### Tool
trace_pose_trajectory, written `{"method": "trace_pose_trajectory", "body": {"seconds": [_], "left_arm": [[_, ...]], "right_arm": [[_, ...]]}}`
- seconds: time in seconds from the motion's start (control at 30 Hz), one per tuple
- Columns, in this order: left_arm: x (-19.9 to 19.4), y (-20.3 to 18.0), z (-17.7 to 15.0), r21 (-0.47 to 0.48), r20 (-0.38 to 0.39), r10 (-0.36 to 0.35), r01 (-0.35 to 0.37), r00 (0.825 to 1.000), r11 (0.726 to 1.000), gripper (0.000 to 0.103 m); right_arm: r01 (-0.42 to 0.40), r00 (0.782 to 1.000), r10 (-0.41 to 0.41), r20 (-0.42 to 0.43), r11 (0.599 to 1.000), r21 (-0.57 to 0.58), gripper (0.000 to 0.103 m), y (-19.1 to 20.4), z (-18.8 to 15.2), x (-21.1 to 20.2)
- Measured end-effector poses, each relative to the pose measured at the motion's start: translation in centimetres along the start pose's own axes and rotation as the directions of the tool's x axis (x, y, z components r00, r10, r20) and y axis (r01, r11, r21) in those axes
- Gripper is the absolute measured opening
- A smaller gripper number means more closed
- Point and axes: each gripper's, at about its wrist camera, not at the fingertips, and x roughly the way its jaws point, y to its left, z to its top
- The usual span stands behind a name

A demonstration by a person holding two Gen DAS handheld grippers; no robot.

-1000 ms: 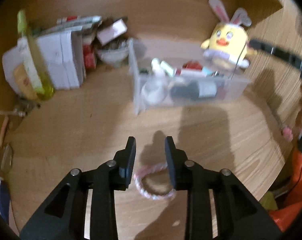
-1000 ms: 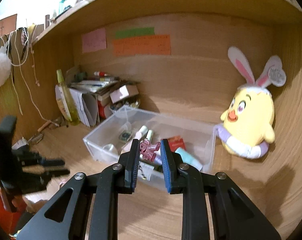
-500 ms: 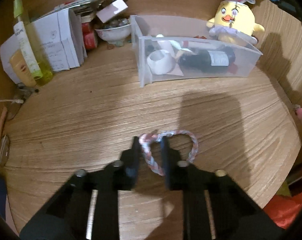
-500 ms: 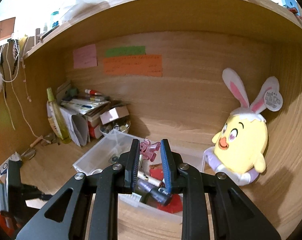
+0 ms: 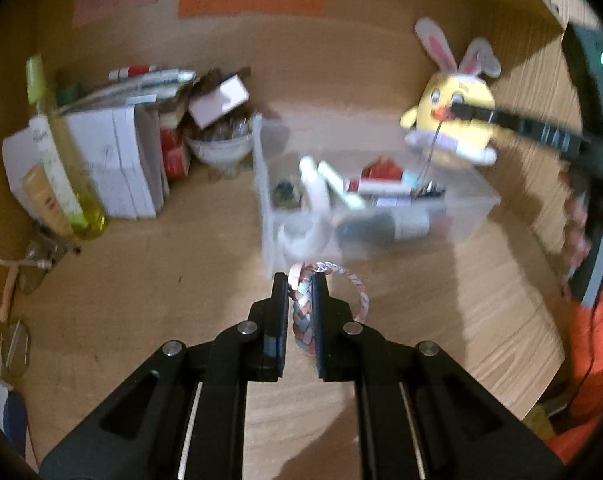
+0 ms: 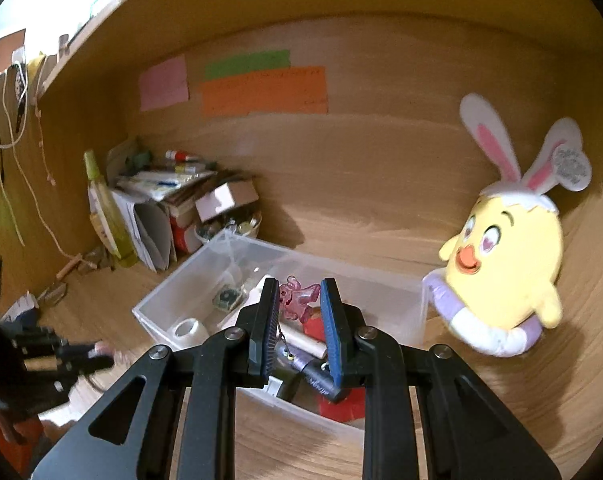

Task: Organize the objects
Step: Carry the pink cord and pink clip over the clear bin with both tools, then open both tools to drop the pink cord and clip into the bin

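Clear plastic storage bin is seen just beyond both sets of jaws. Braided rope ring is clamped between the left gripper jaws; a pink translucent charm is pinched between the right gripper jaws, above the bin.

fingers: black, blue ribbed pads | silver screws | orange sleeve

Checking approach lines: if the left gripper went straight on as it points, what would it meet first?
Probably the near wall of the clear bin, just beyond the left gripper shut on the braided loop; depth is uncertain.
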Motion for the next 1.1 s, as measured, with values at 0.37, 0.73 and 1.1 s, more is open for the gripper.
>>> {"method": "trace_pose_trajectory", "body": {"seconds": [0.37, 0.73, 1.1], "left_arm": [[1.0, -0.3, 4.8, -0.047, 0.062, -0.025, 0.028, 0.998, 0.998, 0.01], [4.3, 0.1, 6.5, -0.082, 0.02, -0.032, 0.033, 0.999, 0.996, 0.01], [6.5, -0.2, 7.1, -0.071, -0.017, -0.037, 0.036, 0.999, 0.997, 0.01]], "right_arm": [[-0.002, 0.996, 0.001, -0.089, 1.0, -0.013, 0.019, -0.3, -1.5, 3.3], [-0.017, 0.984, 0.013, -0.179, 1.0, -0.02, 0.019, -0.7, -3.4, 6.1], [-0.02, 0.978, 0.012, -0.206, 0.999, -0.041, 0.02, -0.3, -4.2, 7.0]]}}
